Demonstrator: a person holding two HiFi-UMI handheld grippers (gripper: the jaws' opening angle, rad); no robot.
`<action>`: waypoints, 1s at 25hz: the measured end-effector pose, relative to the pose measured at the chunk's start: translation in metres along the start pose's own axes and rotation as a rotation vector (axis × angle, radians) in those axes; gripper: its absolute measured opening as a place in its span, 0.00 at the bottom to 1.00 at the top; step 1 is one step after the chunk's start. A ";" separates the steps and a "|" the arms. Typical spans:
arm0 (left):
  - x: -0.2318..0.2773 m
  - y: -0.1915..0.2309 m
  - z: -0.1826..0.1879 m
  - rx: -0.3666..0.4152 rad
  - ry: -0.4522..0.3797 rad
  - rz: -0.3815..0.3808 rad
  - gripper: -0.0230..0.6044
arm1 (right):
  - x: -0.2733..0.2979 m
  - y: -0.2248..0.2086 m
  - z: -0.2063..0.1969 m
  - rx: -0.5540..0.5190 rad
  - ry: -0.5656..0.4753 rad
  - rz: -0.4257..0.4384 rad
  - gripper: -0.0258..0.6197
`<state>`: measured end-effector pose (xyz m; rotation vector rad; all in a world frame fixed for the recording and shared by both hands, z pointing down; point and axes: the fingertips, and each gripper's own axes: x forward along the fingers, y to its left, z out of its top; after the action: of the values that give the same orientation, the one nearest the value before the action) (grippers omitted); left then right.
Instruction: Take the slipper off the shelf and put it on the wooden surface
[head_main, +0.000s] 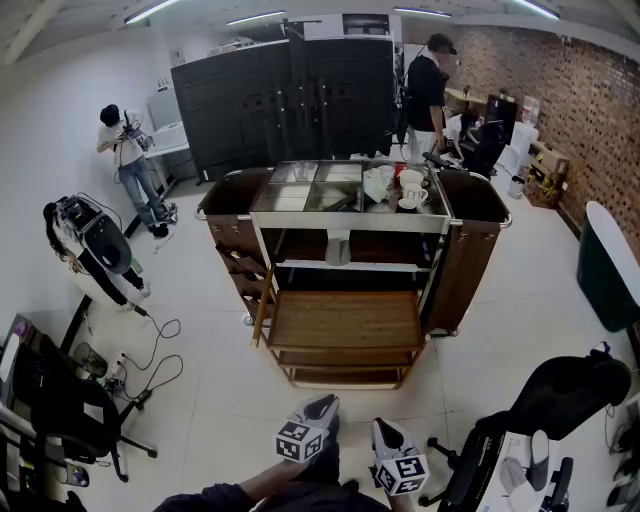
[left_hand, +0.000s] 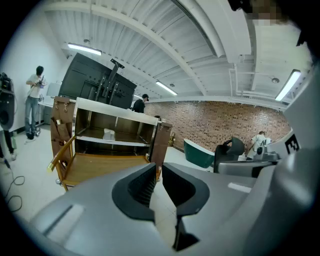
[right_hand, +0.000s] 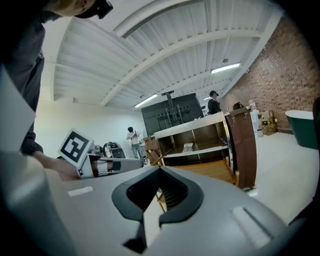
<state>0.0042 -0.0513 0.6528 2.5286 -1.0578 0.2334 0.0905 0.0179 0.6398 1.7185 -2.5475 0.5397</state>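
Observation:
A pale slipper lies on the middle shelf of a metal-and-wood cart, above the wooden surface at the cart's lower front. Both grippers hang low at the near edge of the head view, well short of the cart. My left gripper has its jaws almost together, a thin slit between them and nothing in it. My right gripper has its jaws touching, empty. The slipper shows far ahead in both gripper views, above the wooden surface.
Cups and cloths sit on the cart's top. One person stands at the back left, another behind the cart. A black office chair is at near right, a green tub at right, cables at left.

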 end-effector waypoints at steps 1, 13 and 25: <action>0.015 0.016 0.009 0.011 -0.005 0.011 0.11 | 0.011 -0.007 0.001 0.004 0.000 -0.002 0.04; 0.245 0.236 0.112 0.127 0.009 0.157 0.26 | 0.176 -0.110 0.064 0.011 0.032 -0.077 0.04; 0.503 0.419 0.173 0.170 0.157 0.267 0.38 | 0.339 -0.170 0.134 -0.034 0.106 -0.123 0.04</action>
<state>0.0597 -0.7168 0.7651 2.4574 -1.3601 0.6095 0.1341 -0.3814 0.6303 1.7702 -2.3483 0.5612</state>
